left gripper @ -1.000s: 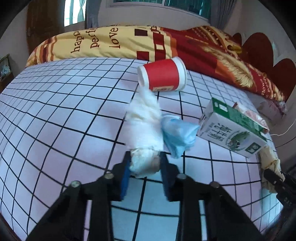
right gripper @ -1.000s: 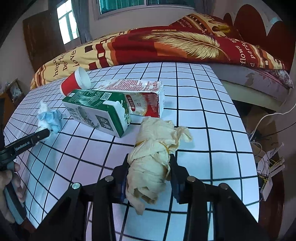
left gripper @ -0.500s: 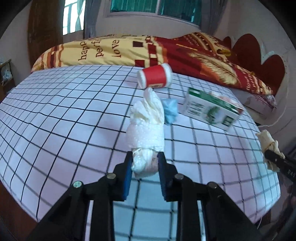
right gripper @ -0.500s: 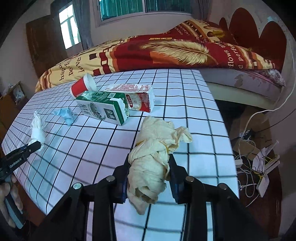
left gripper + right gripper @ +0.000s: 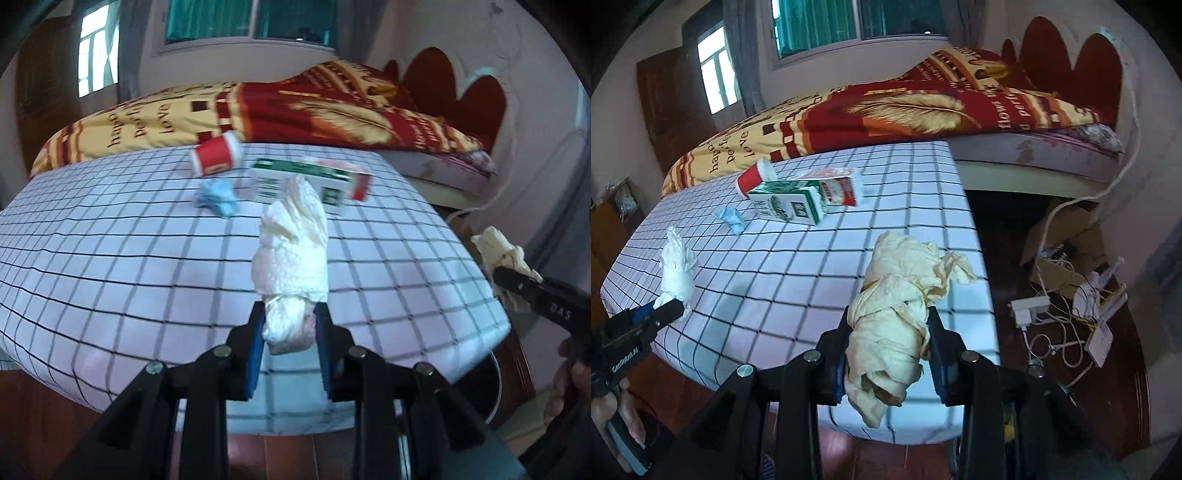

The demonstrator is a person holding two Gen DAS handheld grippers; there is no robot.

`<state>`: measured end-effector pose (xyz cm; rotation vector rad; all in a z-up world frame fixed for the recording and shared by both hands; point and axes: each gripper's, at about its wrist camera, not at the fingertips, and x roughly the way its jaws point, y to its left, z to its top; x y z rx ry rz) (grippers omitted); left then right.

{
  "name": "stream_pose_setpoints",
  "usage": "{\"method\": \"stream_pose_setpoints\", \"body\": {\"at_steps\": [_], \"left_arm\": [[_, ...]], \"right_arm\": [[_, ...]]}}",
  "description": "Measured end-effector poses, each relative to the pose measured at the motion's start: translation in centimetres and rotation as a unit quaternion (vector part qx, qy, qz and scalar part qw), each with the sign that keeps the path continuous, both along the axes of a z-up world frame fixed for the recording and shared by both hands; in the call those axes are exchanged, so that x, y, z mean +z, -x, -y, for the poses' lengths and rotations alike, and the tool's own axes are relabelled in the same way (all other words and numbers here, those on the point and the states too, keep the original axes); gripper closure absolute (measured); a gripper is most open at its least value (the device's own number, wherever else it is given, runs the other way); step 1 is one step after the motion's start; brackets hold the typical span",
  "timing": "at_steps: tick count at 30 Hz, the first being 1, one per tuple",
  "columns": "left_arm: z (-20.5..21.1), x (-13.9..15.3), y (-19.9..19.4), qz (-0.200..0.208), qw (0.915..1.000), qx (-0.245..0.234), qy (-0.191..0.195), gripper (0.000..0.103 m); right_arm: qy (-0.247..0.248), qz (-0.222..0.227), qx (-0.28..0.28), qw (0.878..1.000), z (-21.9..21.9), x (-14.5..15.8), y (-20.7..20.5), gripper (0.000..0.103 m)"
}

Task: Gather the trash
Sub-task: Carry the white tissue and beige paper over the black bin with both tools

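Note:
My left gripper point(image 5: 290, 325) is shut on a white crumpled tissue point(image 5: 291, 254) and holds it up above the near edge of the checked table point(image 5: 110, 258). It also shows in the right wrist view point(image 5: 676, 266). My right gripper point(image 5: 888, 347) is shut on a yellowish crumpled wrap point(image 5: 897, 306), held above the table's near right corner; that wrap also shows in the left wrist view point(image 5: 502, 251). On the table lie a red paper cup point(image 5: 216, 154), a blue crumpled tissue point(image 5: 218, 197), a green carton point(image 5: 785, 205) and a red-and-white carton point(image 5: 836, 186).
A bed with a red and yellow blanket point(image 5: 886, 110) stands behind the table. Cables, a power strip point(image 5: 1030, 308) and a cardboard box point(image 5: 1067, 229) lie on the floor at the right. A dark round bin rim point(image 5: 484, 387) shows below the table's right corner.
Both grippers have pulled back and up from the table with their trash, so the table now looks farther away and its near edge and the floor show.

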<state>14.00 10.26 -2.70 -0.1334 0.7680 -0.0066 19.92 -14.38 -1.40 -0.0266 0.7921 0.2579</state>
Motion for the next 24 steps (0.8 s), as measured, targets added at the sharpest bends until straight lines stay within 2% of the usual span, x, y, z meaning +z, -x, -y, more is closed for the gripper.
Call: {"method": "stream_pose_setpoints", "body": {"at_steps": [13, 24], "left_arm": [[7.3, -0.1, 2.9, 0.0, 0.9964, -0.085, -0.009, 0.076], [13.8, -0.4, 4.1, -0.005, 0.9887, -0.149, -0.012, 0.076]], "right_arm": [[0.003, 0.009, -0.06, 0.998, 8.0, 0.4, 6.0, 0.065], [-0.004, 0.004, -0.103, 0.995, 13.7, -0.4, 9.7, 0.065]]}}
